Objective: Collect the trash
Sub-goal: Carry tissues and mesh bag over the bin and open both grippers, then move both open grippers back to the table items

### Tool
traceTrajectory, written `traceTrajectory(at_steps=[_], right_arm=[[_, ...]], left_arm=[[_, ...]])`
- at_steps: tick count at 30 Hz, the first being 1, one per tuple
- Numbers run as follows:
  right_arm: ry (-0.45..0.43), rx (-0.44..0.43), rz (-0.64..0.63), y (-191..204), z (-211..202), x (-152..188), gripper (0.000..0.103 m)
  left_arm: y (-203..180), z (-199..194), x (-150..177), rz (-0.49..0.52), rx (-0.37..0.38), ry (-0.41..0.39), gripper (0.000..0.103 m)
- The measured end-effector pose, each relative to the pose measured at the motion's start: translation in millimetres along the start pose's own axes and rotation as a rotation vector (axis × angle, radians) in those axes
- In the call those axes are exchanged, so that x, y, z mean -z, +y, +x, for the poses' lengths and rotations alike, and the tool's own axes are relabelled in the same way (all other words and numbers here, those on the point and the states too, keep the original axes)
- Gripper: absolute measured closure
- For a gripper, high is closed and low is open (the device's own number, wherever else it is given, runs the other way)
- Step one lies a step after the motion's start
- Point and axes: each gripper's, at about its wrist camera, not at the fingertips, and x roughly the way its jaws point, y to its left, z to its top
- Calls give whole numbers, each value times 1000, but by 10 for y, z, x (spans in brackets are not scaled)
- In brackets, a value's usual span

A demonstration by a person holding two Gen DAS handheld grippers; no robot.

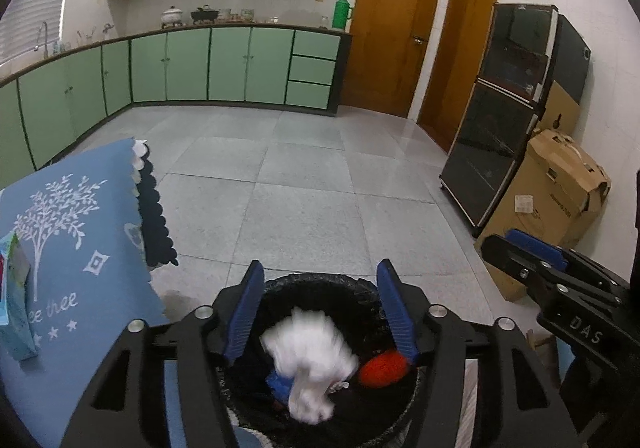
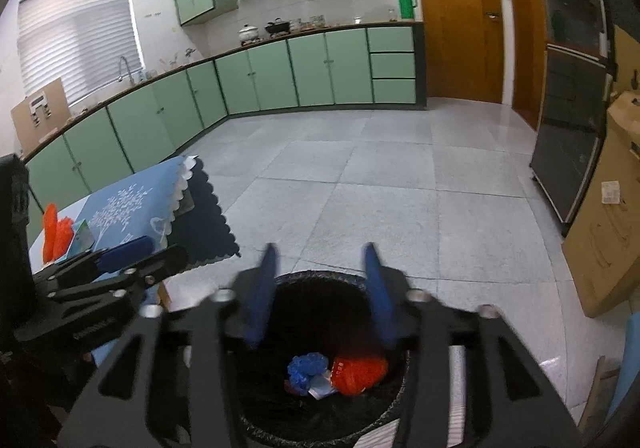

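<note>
A black-lined trash bin point(image 1: 320, 282) stands on the floor right under both grippers. My left gripper point(image 1: 320, 266) is open above its mouth. A blurred white paper wad point(image 1: 308, 360) hangs loose below and between the blue pads, which do not touch it. A red bag point(image 1: 382, 368) lies inside the bin. In the right wrist view my right gripper point(image 2: 321, 248) is open over the same bin point(image 2: 320, 276), with nothing between its fingers. Below it lie the red bag point(image 2: 360, 368) and a blue crumpled piece point(image 2: 306, 366). Each gripper shows at the edge of the other's view.
A table with a blue tree-print cloth point(image 1: 72, 228) stands left of the bin and carries orange items point(image 2: 56, 232) and a pale packet point(image 1: 16, 260). A cardboard box point(image 1: 560, 188) and a black glass cabinet point(image 1: 508, 108) line the right wall. Grey tiled floor point(image 1: 300, 176) lies ahead.
</note>
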Motion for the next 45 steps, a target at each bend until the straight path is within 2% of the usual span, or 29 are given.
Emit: traceTrajectory(at_steps=[1, 2, 4, 9, 14, 25, 31, 37, 45], right_arm=[[-6, 11, 8, -22, -6, -4, 32], [-15, 25, 17, -24, -23, 1, 20], [-29, 42, 44, -49, -59, -3, 14], [-36, 35, 75, -57, -104, -24, 11], [-49, 7, 47, 156, -151, -50, 10], [-40, -132, -38, 973, -66, -67, 9], [-31, -206, -107, 1503, 11, -42, 9], [-15, -275, -176, 2020, 114, 28, 9], [4, -312, -225, 2430, 221, 139, 9]], left_arm=[[27, -21, -4, -6, -5, -6, 36], [65, -49, -10, -17, -12, -14, 26], [130, -105, -24, -34, -24, -29, 23], [304, -325, -65, -49, -69, -67, 23], [489, -612, -78, -60, -146, -103, 21], [1109, -1285, 164, -119, -354, -153, 20], [1595, -1545, 396, -192, -477, -138, 20], [2033, -1674, 600, -266, -560, -112, 20], [2346, -1604, 862, -330, -588, -36, 20]])
